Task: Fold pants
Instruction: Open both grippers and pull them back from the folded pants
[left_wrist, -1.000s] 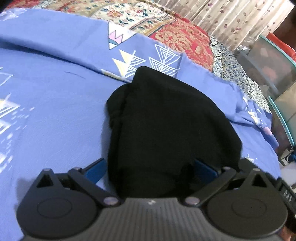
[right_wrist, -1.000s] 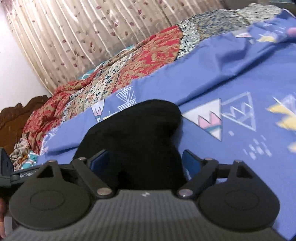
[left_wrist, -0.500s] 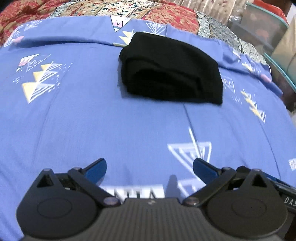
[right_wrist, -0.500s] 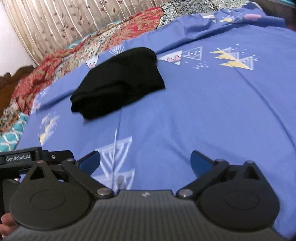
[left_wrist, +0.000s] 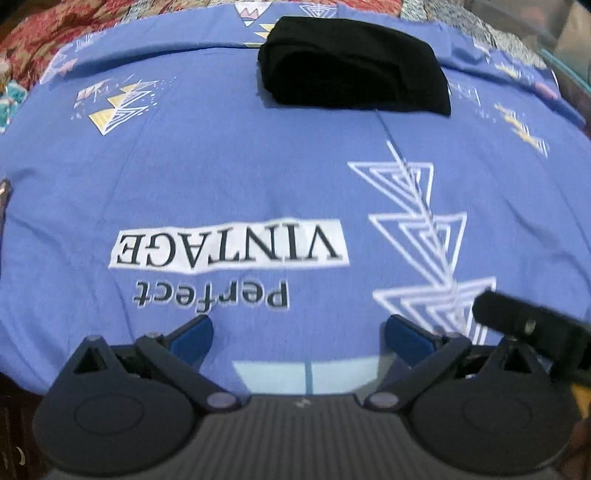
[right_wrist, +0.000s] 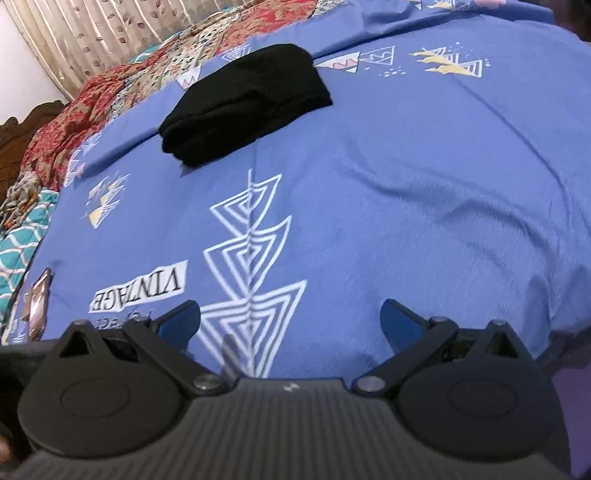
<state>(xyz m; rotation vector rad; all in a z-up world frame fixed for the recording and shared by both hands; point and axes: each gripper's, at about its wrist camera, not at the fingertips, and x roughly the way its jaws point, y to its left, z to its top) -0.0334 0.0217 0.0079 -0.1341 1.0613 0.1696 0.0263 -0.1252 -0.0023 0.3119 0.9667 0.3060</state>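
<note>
Both grippers have drawn back from the folded pants (left_wrist: 352, 66)

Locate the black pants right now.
The folded black pants lie at the far end of the blue sheet, top centre in the left wrist view, upper left in the right one, beyond the triangle print.

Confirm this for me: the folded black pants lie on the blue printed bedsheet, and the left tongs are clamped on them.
Not quite. The folded black pants do lie on the blue printed bedsheet, but the left tongs are open and empty, well short of the pants, with only sheet between their blue fingers. The left wrist view shows it.
</note>
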